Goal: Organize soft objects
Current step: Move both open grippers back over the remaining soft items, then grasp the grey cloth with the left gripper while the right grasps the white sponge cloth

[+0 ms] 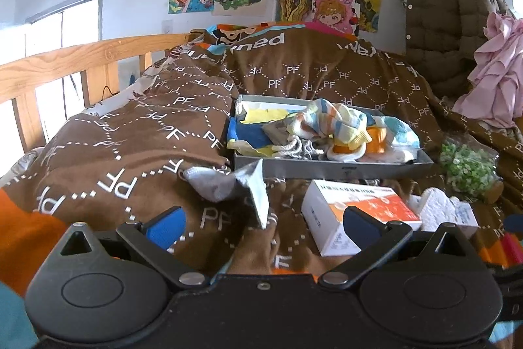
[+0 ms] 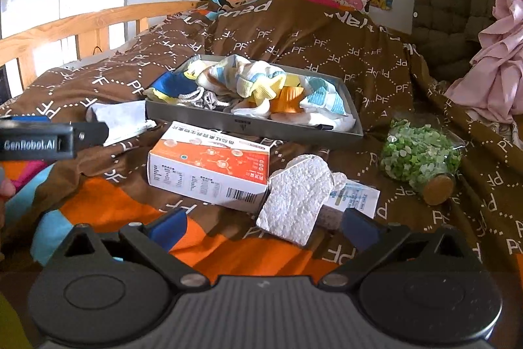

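Two grippers are hovering low over the brown blanket (image 1: pixel 130 126), both pointing toward the gray tray (image 1: pixel 327 167) of bundled socks and cloths, and both are standing with fingers spread wide and nothing between them. The left gripper (image 1: pixel 261 223) is sitting just behind a gray sock (image 1: pixel 225 183) that is lying loose on the blanket in front of the tray's near left corner. The right gripper (image 2: pixel 261 226) is aiming at a white foam block (image 2: pixel 294 201) leaning against an orange and white box (image 2: pixel 209 169), with the tray (image 2: pixel 255 126) lying beyond them and a jar of green bits (image 2: pixel 421 156) resting to the right.
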Tool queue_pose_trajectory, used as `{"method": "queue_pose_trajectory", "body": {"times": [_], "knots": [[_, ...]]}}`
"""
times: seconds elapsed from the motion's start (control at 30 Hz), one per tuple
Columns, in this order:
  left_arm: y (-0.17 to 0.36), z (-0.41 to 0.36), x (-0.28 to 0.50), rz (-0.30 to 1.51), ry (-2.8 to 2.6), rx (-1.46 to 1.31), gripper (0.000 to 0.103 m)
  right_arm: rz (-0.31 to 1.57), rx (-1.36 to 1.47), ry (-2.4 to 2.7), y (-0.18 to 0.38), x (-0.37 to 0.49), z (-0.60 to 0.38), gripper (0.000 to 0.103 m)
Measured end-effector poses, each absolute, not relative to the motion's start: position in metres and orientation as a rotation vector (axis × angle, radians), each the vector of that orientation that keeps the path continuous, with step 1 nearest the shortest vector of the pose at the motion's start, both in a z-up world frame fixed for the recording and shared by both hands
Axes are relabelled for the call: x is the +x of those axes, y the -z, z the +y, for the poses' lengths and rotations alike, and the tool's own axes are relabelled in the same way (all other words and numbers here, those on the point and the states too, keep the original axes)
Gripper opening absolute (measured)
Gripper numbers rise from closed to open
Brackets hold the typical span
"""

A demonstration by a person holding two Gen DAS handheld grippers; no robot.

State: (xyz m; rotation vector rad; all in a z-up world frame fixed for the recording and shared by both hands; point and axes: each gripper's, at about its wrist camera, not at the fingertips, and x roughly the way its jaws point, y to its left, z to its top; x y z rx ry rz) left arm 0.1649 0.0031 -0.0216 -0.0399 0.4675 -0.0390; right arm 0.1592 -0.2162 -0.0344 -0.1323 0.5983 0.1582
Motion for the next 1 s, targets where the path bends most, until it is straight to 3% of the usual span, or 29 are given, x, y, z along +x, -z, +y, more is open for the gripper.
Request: {"method": "queue_pose_trajectory", "body": {"times": [0.77,1.0], "knots": [[0.040,0.014,0.232,0.495,0.065,-0.076,0.102,0.658,-0.074,-0.088,0.063,0.208,-0.214,0.103],[0.044,0.006,0.237,0.471,0.116,-0.035,0.083,0.715,-0.017,-0.067,0.076,0.226,-0.222,0.096]]}}
